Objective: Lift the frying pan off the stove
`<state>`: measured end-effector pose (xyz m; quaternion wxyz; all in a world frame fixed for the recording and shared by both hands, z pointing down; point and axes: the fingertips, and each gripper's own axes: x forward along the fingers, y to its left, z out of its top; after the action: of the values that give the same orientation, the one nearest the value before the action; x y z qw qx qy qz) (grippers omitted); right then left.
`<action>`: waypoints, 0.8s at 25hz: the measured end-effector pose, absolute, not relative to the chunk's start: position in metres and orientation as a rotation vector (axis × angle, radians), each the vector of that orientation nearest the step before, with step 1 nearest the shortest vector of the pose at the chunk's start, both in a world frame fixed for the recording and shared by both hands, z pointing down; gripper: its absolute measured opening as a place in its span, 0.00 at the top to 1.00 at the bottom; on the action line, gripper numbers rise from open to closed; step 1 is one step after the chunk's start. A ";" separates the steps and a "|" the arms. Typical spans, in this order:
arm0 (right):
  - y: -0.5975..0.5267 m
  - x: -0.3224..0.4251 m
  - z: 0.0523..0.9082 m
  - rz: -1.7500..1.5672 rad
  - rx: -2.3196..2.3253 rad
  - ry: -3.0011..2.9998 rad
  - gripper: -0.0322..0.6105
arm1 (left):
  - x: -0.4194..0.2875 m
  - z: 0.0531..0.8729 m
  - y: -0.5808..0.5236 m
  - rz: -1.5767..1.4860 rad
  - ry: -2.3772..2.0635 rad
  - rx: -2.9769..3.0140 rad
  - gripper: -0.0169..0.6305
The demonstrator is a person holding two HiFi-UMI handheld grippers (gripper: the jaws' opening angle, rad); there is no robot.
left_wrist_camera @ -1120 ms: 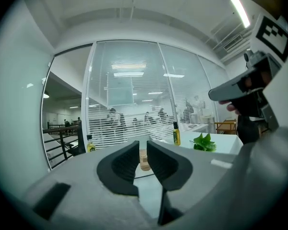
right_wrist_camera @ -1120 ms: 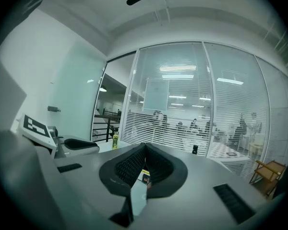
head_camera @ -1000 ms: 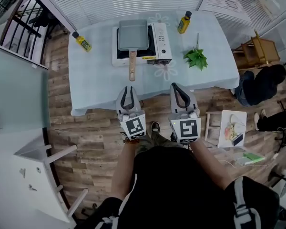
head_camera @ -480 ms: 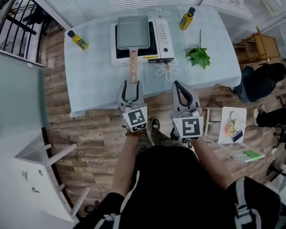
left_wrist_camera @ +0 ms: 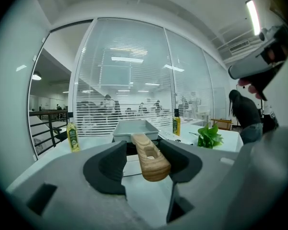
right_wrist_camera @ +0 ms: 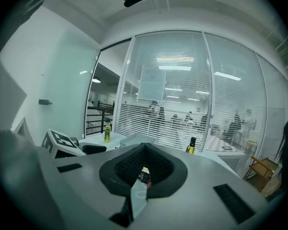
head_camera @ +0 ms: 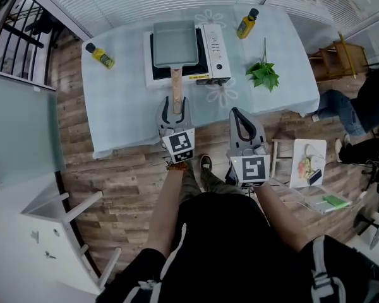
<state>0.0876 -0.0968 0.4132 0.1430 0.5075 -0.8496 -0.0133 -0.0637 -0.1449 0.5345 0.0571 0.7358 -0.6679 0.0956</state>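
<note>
A grey rectangular frying pan (head_camera: 174, 43) sits on a white portable stove (head_camera: 210, 43) on the table, its wooden handle (head_camera: 175, 86) pointing toward me. My left gripper (head_camera: 175, 103) is at the handle's near end. Its jaws are opening and stand wide, one on each side of the handle (left_wrist_camera: 152, 158), and neither pad presses on it. The pan body (left_wrist_camera: 136, 129) lies straight ahead in the left gripper view. My right gripper (head_camera: 241, 122) hangs shut over the table's near edge, off to the right. Its fingertips (right_wrist_camera: 145, 146) meet with nothing between them.
The table (head_camera: 126, 106) has a light-blue cloth. On it stand a yellow oil bottle (head_camera: 98, 53) at far left and another (head_camera: 246, 23) right of the stove, with a green leafy sprig (head_camera: 263, 74) nearby. A wooden stool (head_camera: 341, 59), a person (head_camera: 366, 100) and a small side table (head_camera: 306, 169) are to the right.
The left gripper has moved forward from the table's edge to the handle's end, and its jaws have gone from shut to wide. The right gripper has stayed shut and barely moved.
</note>
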 end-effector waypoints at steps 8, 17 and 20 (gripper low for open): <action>-0.102 0.085 0.417 -0.028 1.470 -2.435 0.95 | -0.061 0.540 -0.164 0.311 -1.994 2.244 0.64; -0.104 0.086 0.420 -0.005 1.501 -2.422 0.95 | -0.058 0.541 -0.175 0.342 -1.974 2.263 0.65; -0.105 0.087 0.422 -0.010 1.495 -2.415 0.95 | -0.060 0.542 -0.175 0.348 -1.975 2.256 0.68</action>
<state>0.0870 -0.1048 0.4220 0.1501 0.5203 -0.8407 -0.0033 -0.0601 -0.1754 0.5421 0.0614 0.7460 -0.6531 0.1150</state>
